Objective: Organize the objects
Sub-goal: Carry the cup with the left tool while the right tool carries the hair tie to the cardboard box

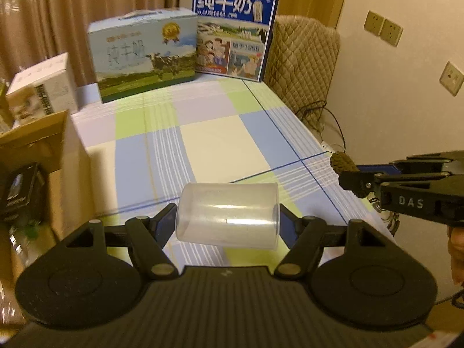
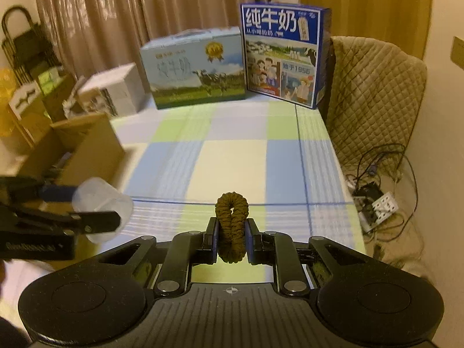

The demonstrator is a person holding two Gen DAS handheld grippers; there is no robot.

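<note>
Clear, smooth plastic cup (image 1: 229, 217) with a glossy streak on its side, sitting just over the checked cloth tablecloth (image 1: 220, 142), which looks matt and woven. Brown scrunchie (image 2: 231, 226) is rough, ribbed fabric. Both black grippers look like matt plastic with dull metal rivets. Behind the tablecloth, the two printed cardboard milk cartons (image 1: 145, 58) have a slight sheen; beside them a quilted beige cloth chair cover (image 1: 301, 66).

**Background items on and around the checked cloth**

Far end: pale milk carton (image 2: 195, 68), taller blue milk carton (image 2: 285, 53) to its right. White box (image 2: 116, 91) and open cardboard box (image 2: 84, 148) left. Quilted chair (image 2: 374, 92) right, cables (image 2: 377, 191) below. Curtains (image 2: 116, 14) behind.
</note>
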